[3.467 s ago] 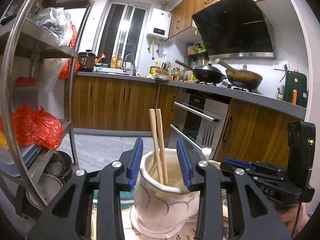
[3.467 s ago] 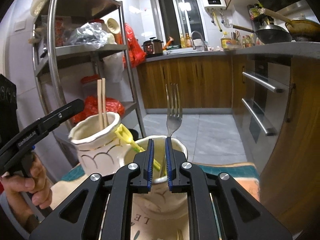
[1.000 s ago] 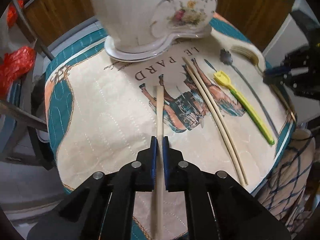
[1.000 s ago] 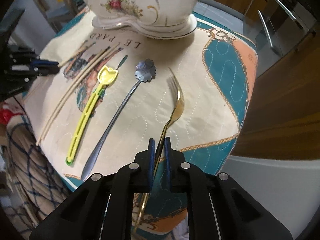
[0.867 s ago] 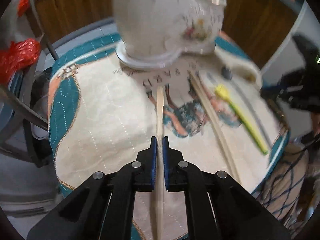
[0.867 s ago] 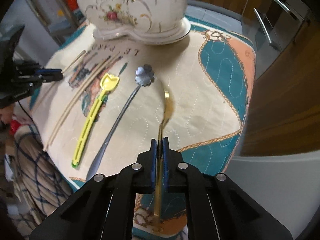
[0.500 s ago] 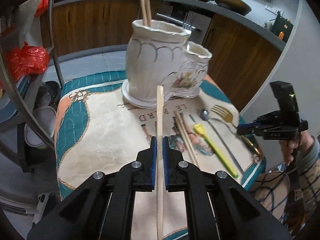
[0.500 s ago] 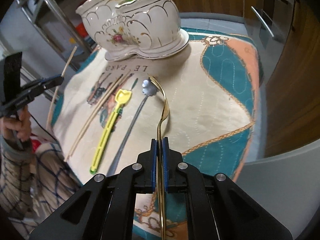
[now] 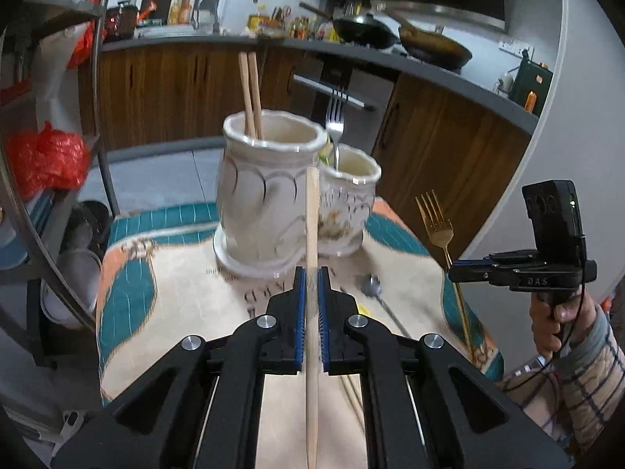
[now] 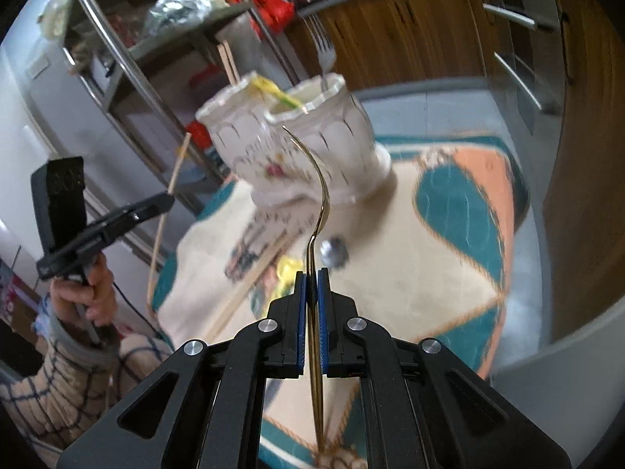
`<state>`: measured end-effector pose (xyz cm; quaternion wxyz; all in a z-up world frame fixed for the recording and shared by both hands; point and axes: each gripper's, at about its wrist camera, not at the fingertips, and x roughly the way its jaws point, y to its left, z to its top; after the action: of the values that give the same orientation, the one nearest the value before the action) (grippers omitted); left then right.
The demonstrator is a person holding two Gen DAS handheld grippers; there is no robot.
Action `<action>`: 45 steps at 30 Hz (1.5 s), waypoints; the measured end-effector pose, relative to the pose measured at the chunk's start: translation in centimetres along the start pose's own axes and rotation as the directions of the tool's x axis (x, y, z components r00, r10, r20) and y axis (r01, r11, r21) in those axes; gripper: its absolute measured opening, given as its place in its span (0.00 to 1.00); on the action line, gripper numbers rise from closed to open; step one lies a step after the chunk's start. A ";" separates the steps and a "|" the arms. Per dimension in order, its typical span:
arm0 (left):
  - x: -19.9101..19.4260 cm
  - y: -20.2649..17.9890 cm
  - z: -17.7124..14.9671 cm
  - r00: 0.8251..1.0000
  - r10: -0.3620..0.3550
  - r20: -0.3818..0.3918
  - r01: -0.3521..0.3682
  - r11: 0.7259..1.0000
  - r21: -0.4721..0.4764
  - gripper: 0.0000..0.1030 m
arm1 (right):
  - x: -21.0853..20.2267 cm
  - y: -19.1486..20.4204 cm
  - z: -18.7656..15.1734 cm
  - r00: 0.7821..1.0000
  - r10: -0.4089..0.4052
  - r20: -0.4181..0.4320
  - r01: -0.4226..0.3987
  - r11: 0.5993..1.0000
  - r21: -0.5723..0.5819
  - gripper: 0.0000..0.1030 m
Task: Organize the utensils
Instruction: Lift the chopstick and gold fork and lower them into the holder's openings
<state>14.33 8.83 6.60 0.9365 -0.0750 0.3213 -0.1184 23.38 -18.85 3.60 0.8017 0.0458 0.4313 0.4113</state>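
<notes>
Kitchen table (image 9: 156,273) under patterned cloth; left tongs (image 9: 311,285) clamp chopstick (image 9: 311,211), right tongs (image 10: 311,285) clamp gold fork (image 10: 318,179).

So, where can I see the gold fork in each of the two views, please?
Left wrist view: the gold fork is at the right, tines up, held by the right tool.
Right wrist view: the fork is in the centre, seen edge-on, rising from between the tool's pads towards the holder.
Shared landmark: the white ceramic holder with two chopsticks and a silver fork standing in it.
</notes>
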 end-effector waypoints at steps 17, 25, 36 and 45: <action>-1.8 2.0 5.6 0.920 -0.011 0.391 0.065 0.990 -0.123 0.06 | -3.8 4.1 6.3 0.938 0.008 0.345 0.041 0.990 -0.134 0.06; -1.4 0.9 8.9 0.865 0.029 0.501 0.002 0.998 -0.061 0.06 | -5.1 6.4 9.5 0.887 0.002 0.461 0.099 0.976 -0.193 0.06; 0.7 1.0 12.1 0.790 0.066 0.609 -0.048 0.998 -0.047 0.06 | -3.6 6.7 12.6 0.867 -0.036 0.497 0.161 0.964 -0.211 0.06; 4.8 1.8 10.4 0.841 0.091 0.533 -0.071 0.996 -0.057 0.06 | 0.3 5.7 12.9 0.911 -0.132 0.392 0.230 0.949 -0.216 0.06</action>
<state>24.78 9.89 11.58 0.9916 -0.1078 0.0526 -0.0476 29.30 -11.26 13.89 0.9028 -0.0220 0.2165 0.3709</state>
